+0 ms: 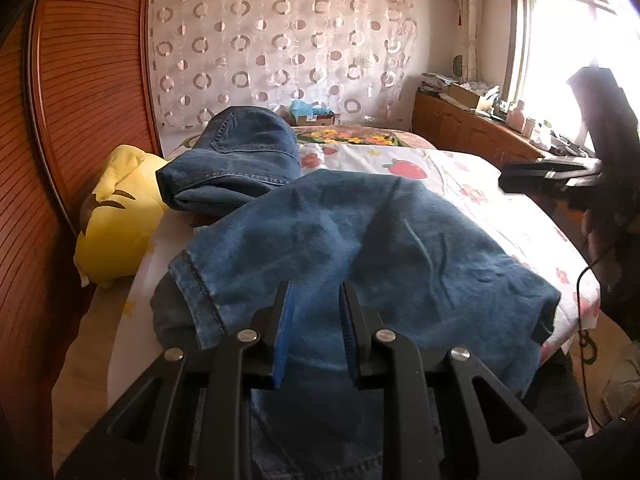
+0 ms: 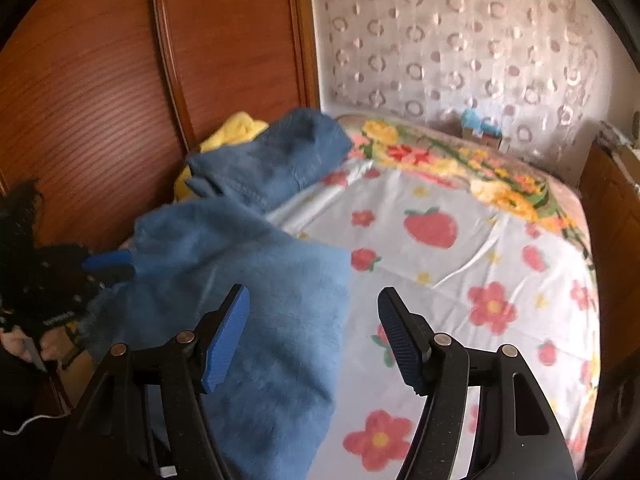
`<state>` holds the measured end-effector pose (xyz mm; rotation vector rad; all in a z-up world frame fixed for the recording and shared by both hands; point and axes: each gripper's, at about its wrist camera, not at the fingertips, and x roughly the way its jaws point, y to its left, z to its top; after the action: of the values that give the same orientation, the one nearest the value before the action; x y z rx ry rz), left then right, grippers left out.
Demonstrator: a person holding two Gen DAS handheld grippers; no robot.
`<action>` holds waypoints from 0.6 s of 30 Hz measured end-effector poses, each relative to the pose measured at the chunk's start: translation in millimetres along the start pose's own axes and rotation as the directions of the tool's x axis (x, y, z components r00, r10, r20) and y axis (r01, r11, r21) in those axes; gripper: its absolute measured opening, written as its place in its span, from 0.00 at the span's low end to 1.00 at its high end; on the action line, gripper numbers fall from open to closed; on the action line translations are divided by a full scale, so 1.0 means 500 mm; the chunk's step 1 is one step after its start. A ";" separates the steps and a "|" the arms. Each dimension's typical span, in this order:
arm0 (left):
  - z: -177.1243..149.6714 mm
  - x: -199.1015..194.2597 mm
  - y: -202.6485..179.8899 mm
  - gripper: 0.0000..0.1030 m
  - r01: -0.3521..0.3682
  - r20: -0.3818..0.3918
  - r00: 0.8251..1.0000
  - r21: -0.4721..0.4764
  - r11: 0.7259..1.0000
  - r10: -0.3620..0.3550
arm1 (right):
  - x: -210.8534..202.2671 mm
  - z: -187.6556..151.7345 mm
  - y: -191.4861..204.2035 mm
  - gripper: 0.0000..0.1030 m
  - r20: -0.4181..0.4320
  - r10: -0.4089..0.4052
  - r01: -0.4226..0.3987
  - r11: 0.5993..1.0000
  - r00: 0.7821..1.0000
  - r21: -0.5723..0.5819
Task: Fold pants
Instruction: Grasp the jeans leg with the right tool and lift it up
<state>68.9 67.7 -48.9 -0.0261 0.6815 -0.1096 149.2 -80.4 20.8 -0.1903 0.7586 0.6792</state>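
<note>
Lying across the bed's white strawberry-and-flower sheet [image 2: 460,280], the blue denim pants [image 1: 360,248] run lengthwise from the near edge toward the wooden wardrobe wall [image 1: 80,80], their waist end bunched beside a yellow plush toy [image 1: 116,220] and a hemmed leg end turned toward the near left. Above the near fabric, the left gripper [image 1: 316,300] has its blue-padded jaws narrowly parted with denim between them; whether they pinch it, I cannot tell. Over the pants' right edge, the right gripper [image 2: 314,308] has its jaws spread wide, holding nothing.
</note>
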 end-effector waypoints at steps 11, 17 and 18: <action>0.027 0.048 0.030 0.20 -0.013 -0.040 0.999 0.002 1.000 0.014 | 0.143 -0.026 -0.040 0.68 -0.096 0.093 -0.087 0.994 0.991 0.059; 0.025 0.079 0.042 0.20 -0.014 -0.073 0.997 -0.007 1.000 0.014 | 0.181 -0.027 -0.049 0.72 -0.146 0.195 -0.184 0.979 0.970 0.084; 0.021 0.085 0.046 0.20 -0.014 -0.080 0.997 -0.011 1.000 0.013 | 0.187 -0.028 -0.046 0.72 -0.153 0.201 -0.191 0.978 0.968 0.080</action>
<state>110.4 85.6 -68.6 -0.0285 0.7618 -0.0937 204.9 -57.2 -55.5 -0.1125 0.9618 0.8326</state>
